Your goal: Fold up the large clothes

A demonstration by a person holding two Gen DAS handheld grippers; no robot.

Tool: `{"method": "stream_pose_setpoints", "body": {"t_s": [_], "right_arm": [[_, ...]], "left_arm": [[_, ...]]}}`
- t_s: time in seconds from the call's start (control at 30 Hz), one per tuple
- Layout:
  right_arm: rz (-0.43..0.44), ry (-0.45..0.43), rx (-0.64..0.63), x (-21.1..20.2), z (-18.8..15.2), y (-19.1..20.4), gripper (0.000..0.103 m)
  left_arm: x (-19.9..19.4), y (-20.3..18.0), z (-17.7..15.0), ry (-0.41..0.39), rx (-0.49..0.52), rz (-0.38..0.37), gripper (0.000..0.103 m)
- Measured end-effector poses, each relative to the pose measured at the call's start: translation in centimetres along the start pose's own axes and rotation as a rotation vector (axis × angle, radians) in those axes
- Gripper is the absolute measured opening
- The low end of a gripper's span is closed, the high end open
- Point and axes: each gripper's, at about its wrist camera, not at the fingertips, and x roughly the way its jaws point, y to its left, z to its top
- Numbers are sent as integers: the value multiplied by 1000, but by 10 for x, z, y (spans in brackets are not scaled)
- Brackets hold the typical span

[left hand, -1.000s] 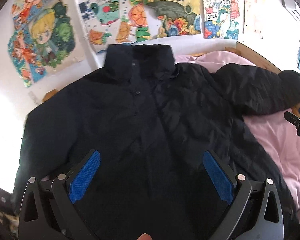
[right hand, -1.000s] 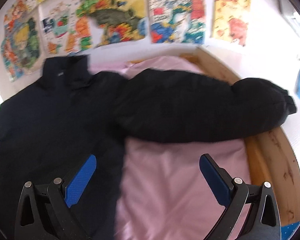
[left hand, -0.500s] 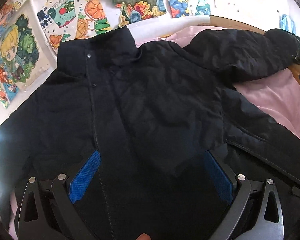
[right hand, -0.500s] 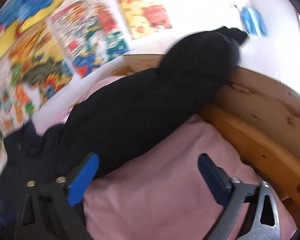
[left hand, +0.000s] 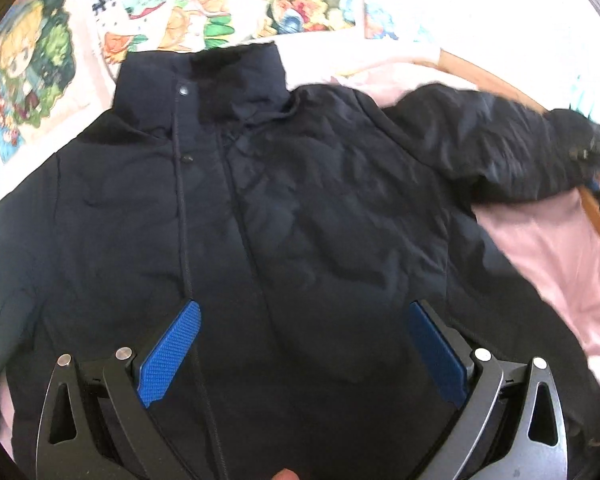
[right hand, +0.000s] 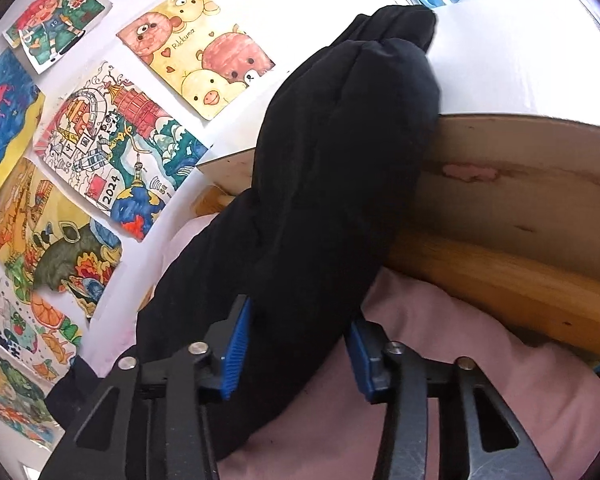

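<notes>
Jacket [left hand: 300,208] lies spread flat on the bed [right hand: 480,392], nothing folded yet. Right gripper [right hand: 296,352] has just closed, clamping the sleeve [right hand: 324,200]; left gripper [left hand: 304,352] hangs wide open above the front.

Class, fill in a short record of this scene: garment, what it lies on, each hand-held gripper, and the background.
garment: dark padded jacket, front up, spread out
surface: pink sheet on a wooden bed frame
left hand-held gripper: open above the jacket's front
right hand-held gripper: jaws just been closing, pads pressing the jacket sleeve
background: coloured drawings on a white wall
</notes>
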Motion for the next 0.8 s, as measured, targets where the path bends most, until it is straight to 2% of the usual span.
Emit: {"method": "stream_pose_setpoints", "body": {"t_s": [0.17,0.3,0.53,0.7,0.8], "right_arm": [[7,-5,-30,6,2,0,15],[-33,-36,-189,4,-6,11,13],[-21,-60,-216,0,-5,16,10],[-9,-150,-351,-9,1,51,8],[15,-224,-474,-15,7,91,8]], "left_arm": [[-8,14,8,-15,-15,8,101],[-9,20,11,-6,-6,32,101],[-1,34,8,52,-70,0,101],[-13,49,16,38,-133,-34,101],[-27,62,23,2,-162,-39,101]]}}
